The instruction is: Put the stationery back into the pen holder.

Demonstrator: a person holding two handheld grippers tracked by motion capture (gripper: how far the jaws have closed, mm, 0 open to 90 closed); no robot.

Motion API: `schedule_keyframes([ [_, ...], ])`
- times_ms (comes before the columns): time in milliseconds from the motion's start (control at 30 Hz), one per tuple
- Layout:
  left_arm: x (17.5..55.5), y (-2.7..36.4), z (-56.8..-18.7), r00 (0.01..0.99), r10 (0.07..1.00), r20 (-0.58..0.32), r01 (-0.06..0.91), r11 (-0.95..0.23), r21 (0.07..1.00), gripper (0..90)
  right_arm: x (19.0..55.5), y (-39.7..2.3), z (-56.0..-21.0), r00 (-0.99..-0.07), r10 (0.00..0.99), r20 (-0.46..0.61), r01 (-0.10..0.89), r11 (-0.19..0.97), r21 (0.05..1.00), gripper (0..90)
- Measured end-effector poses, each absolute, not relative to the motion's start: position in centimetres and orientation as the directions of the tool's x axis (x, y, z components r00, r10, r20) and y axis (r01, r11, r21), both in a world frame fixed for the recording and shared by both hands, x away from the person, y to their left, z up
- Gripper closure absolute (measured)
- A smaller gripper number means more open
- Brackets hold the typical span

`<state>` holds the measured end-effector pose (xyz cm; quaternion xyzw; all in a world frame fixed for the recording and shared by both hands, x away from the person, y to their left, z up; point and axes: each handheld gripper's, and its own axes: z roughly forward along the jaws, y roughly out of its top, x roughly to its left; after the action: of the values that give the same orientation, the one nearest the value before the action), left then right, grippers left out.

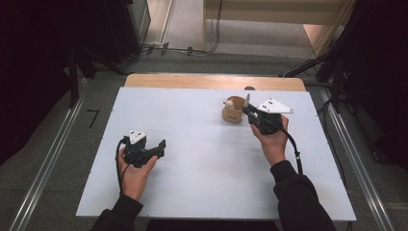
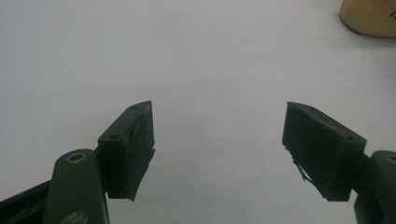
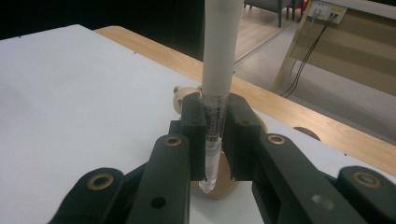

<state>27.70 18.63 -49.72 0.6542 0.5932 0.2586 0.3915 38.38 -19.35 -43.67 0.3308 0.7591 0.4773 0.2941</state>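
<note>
A tan wooden pot with a small figure on its rim stands at the back right of the white tabletop. Just right of the pot my right gripper is shut on a slim grey-white pen that stands upright. In the right gripper view the pen rises between the jaws, its clear end pointing down above the pot. My left gripper hangs open over bare table at the front left. Nothing lies between its pads, and the pot shows far off.
A strip of bare wood runs along the table's far edge. Metal rails flank both sides on the floor. Cables and dark stands lie beyond the far edge.
</note>
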Motion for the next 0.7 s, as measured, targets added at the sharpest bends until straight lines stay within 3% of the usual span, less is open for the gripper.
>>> schedule_keyframes([
  [700, 27.8, 18.7, -49.8, 0.166, 0.977, -0.132, 0.576, 0.012, 0.818, 26.0, 41.3, -18.8, -42.3, -0.600, 0.796, -0.079, 0.264, 0.291, 0.920, 77.5],
])
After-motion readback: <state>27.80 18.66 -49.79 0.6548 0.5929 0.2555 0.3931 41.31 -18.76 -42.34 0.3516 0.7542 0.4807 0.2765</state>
